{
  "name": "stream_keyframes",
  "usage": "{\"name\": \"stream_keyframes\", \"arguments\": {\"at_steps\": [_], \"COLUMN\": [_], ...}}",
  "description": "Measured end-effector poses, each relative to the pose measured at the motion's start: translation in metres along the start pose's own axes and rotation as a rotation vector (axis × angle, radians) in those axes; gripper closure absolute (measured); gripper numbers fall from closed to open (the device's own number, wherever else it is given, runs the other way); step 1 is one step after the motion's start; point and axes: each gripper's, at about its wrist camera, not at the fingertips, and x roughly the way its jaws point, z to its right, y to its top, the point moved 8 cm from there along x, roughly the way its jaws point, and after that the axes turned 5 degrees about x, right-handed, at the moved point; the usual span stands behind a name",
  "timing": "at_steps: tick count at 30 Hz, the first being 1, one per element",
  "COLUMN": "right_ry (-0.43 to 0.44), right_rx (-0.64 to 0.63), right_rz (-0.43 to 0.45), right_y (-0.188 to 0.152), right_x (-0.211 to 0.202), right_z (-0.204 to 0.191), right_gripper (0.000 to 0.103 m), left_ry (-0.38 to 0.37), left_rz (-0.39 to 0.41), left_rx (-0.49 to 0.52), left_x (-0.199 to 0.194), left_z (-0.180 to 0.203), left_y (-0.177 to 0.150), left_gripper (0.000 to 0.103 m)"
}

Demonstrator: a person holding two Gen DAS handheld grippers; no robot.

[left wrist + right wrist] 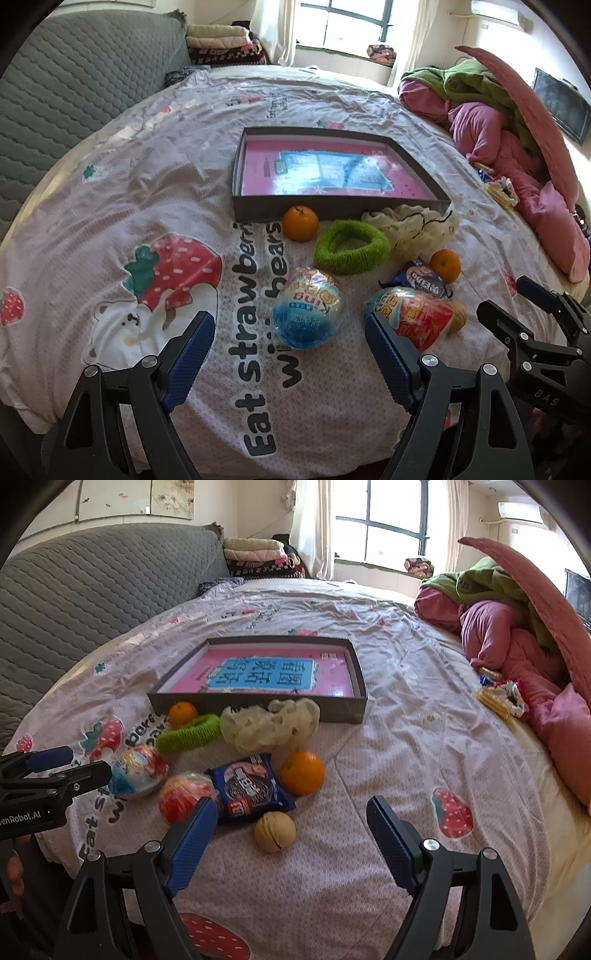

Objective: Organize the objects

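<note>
where the bed (388,672) spreads under its strawberry-and-bear quilt, everything to be sorted lies on the near half. a heap of pink and green bedding (517,627) is piled along the right edge, and a grey quilted headboard (92,590) rises at the left. a shallow dark box (354,701) sits mid-bed with a pink and blue book (266,675) flat inside it. against the box's near wall lies a cream scrunchie (269,723), with a green scrunchie (188,734) just beside it to the left and a small orange (183,712) touching the box wall. closer in, a blue cookie packet (251,786) rests between a red wrapped ball (184,797) and a second orange (302,771). a blue wrapped ball (308,308) lies left of the red one, and a walnut (275,830) sits just below the packet. the left tongs (290,343) hang above the quilt with their blue pads wide apart, the blue ball between and beyond them, nothing gripped. the right tongs (291,830) are likewise spread apart and empty, the walnut showing between their tips.
</note>
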Motion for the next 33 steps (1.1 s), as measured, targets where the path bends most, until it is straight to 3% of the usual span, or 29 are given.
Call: {"name": "stream_keyframes", "arguments": {"at_steps": [23, 33], "right_ry": [0.010, 0.015], "right_rx": [0.024, 0.039], "right_rz": [-0.124, -0.164], "right_y": [-0.026, -0.031], "right_x": [0.038, 0.051], "right_z": [0.009, 0.014], "right_gripper": [0.021, 0.031], "left_ry": [-0.025, -0.007], "left_rz": [-0.045, -0.052], "left_rx": [-0.001, 0.001], "left_x": [0.034, 0.054], "left_z": [0.001, 0.001], "left_y": [-0.004, 0.002], "left_gripper": [0.019, 0.019]}}
